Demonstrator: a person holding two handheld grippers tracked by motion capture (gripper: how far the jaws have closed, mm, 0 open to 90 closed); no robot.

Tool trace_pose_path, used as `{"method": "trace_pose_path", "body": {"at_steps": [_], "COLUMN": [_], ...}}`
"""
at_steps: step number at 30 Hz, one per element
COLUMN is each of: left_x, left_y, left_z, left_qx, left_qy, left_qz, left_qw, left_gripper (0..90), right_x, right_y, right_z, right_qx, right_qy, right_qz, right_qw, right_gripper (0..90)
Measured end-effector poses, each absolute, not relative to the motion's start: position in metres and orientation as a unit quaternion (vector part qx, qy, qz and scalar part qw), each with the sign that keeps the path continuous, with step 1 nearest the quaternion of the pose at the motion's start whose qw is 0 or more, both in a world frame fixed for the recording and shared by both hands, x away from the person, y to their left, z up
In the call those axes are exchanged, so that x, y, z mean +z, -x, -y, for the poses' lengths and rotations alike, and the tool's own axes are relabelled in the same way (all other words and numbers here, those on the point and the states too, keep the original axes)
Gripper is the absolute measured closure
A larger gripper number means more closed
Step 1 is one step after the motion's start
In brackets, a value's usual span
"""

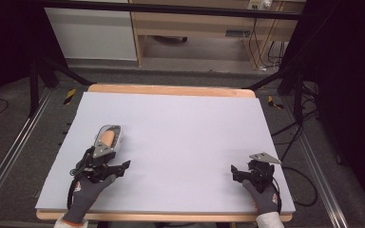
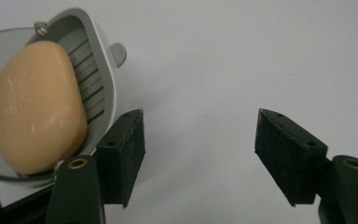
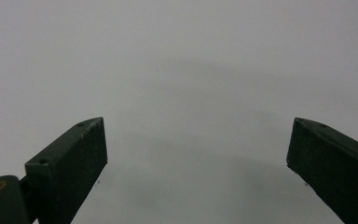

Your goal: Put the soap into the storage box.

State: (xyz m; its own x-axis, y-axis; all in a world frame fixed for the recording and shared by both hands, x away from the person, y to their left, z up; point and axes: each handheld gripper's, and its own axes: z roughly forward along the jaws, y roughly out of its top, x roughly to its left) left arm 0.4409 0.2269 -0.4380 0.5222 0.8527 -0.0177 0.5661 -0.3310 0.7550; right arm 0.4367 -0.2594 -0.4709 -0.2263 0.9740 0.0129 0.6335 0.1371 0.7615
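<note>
- The left gripper (image 2: 199,156) has its jaws spread wide with bare sheet between them; nothing is gripped.
- In the left gripper view, one jaw's outer side lies just beside the grey wall of a soap dish (image 2: 103,79); whether they touch cannot be told.
- The dish holds a pale orange bar of soap (image 2: 37,107), which lies on the ribbed floor of the dish and takes up most of it.
- A clear rim runs round the far side of the dish, with a small screw at its top edge.
- From the high view, the left gripper (image 1: 121,168) sits at the near left of the table, held by a grey-gloved hand (image 1: 88,190); the dish (image 1: 108,138) lies just beyond it, soap (image 1: 106,138) inside.
- The right gripper (image 3: 196,154) also has its jaws wide apart, holding nothing, over plain sheet.
- In the high view, the right gripper (image 1: 235,173) rests at the near right, well apart from the dish, with a grey plate on top and a gloved hand (image 1: 265,192) behind it.
- A pale sheet (image 1: 180,137) covers the wooden table (image 1: 171,90), whose edge shows along the far side.
</note>
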Motion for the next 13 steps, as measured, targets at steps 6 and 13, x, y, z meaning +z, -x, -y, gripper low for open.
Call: {"method": "trace_pose_path", "body": {"at_steps": [6, 13], "left_x": [-0.446, -0.452], "left_y": [-0.433, -0.427], "left_z": [-0.238, -0.246], "left_qx": [0.19, 0.19], "left_qy": [-0.796, -0.799], "left_qz": [-0.45, -0.452], "left_qw": [0.357, 0.349], "left_gripper": [31.9, 31.5], "right_x": [-0.474, -0.474], "right_y": [-0.436, -0.436], "right_z": [0.264, 0.267], "right_qx": [0.328, 0.326], "right_qy": [-0.573, -0.576], "right_qz": [-0.706, -0.704], "right_qw": [0.256, 0.257], "right_gripper": [5.2, 5.2]}}
